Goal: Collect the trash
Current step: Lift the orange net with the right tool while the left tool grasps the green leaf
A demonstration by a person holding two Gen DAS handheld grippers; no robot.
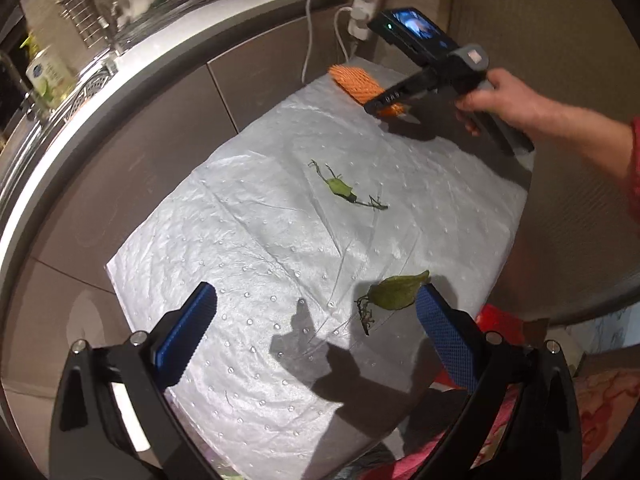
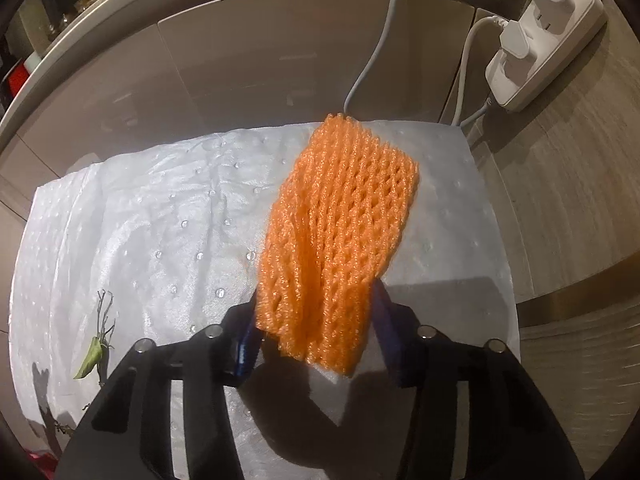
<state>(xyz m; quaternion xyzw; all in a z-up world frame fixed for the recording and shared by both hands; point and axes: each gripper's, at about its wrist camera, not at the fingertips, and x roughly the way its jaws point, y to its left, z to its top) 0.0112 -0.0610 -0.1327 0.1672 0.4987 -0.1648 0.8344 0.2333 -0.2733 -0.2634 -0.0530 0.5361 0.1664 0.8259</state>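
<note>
- Your right gripper [image 2: 316,336] is squeezing the near end of the orange net [image 2: 340,216]. The net bunches up between the two blue pads.
- The net is a long foam sleeve with holes all over it. Its long side runs away from you, from the pads up toward the far edge of the white sheet [image 2: 160,208].
- In the right wrist view the far end of the net leans a bit to the right. It points toward the white power strip [image 2: 548,36] on the wall.
- The net lies at the far right part of the sheet, near the grey cupboard doors [image 2: 240,60].
- Your left gripper [image 1: 316,300] is wide open and grips nothing. It hangs over the near part of the sheet.
- A dry green leaf [image 1: 396,292] with a curly stem lies just beside the right pad of the left gripper. The leaf tip points right and away from you. I cannot tell if the pad touches it.
- A small twig [image 1: 344,190] with a green bit lies in the middle of the sheet, well apart from both grippers. Its long side runs from far left to near right.
- In the left wrist view your right hand [image 1: 508,96] holds the right gripper's handle at the far right.
</note>
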